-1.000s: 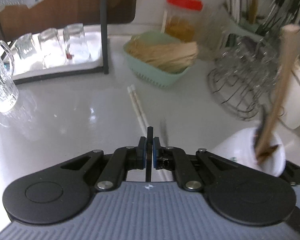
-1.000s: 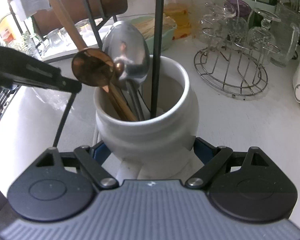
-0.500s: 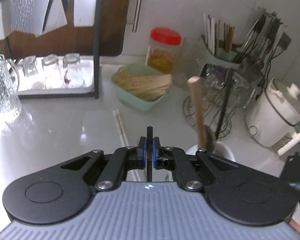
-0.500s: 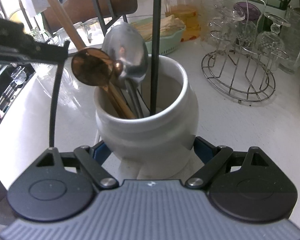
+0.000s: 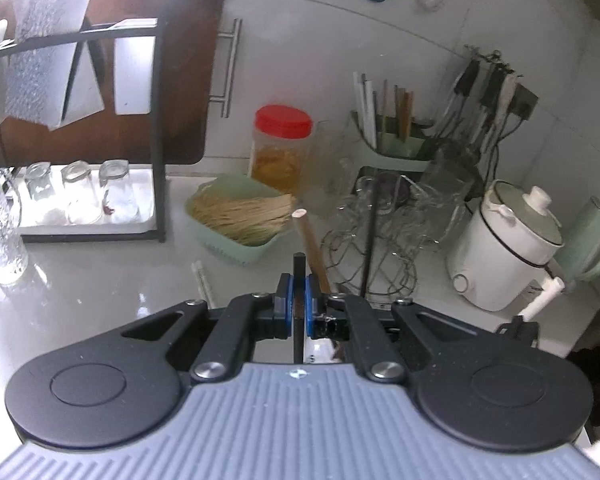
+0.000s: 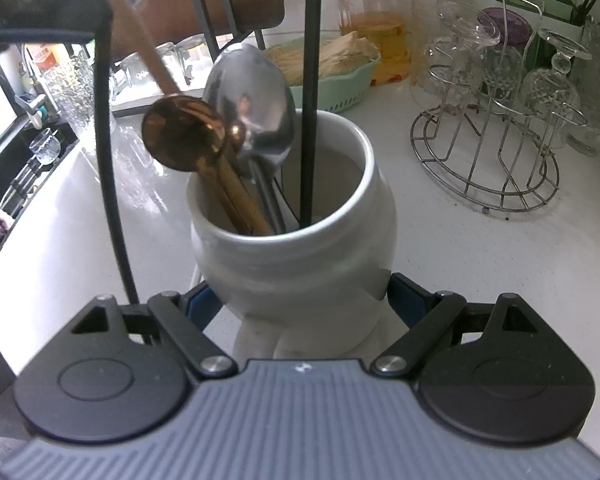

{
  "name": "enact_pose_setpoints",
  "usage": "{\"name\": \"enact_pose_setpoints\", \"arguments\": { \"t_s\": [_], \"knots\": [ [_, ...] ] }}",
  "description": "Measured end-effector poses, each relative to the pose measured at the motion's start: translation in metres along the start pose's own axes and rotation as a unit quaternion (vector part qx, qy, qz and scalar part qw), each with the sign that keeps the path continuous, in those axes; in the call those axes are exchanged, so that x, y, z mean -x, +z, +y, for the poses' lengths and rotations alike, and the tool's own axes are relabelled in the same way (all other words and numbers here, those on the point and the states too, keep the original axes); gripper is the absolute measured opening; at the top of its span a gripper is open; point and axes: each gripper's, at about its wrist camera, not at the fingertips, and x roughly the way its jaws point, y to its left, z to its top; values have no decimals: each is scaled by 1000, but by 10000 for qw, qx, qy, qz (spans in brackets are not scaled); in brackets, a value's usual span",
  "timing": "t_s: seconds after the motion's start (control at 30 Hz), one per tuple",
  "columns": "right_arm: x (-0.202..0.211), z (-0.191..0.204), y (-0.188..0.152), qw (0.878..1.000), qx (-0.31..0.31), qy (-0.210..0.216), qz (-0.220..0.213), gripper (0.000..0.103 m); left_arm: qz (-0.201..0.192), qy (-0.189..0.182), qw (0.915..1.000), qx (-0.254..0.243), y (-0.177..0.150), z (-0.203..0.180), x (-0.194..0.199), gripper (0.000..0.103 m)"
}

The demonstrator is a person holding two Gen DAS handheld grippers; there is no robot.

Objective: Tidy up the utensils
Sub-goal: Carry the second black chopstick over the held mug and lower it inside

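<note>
With our right gripper [image 6: 300, 304] fingers clasping the white jar [image 6: 292, 248] (spoons already inside), our left gripper [image 5: 299, 300] is clenched on a thin black utensil [image 5: 299, 280], and white chopsticks [image 5: 202, 280] wait on the surface [image 5: 80, 300].

No text or label (anywhere in either view) can be read.
</note>
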Motion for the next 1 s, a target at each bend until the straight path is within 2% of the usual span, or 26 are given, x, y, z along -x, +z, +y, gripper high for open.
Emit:
{"name": "enact_pose_setpoints", "arguments": {
  "t_s": [0.3,0.63,0.87,1.0],
  "knots": [
    [1,1,-2,10000,-40,1,-40,91,-51,-194,9995,-247,3,-14,15,7],
    [2,0,-1,10000,-13,32,-54,91,-303,-355,9973,-570,14,-33,39,7],
    [2,0,-2,10000,-23,44,-62,91,-593,-291,9970,-397,34,-33,60,7],
    [2,0,-3,9999,-19,58,-91,91,-712,-342,9958,-464,45,-37,73,7]
  ]
}}
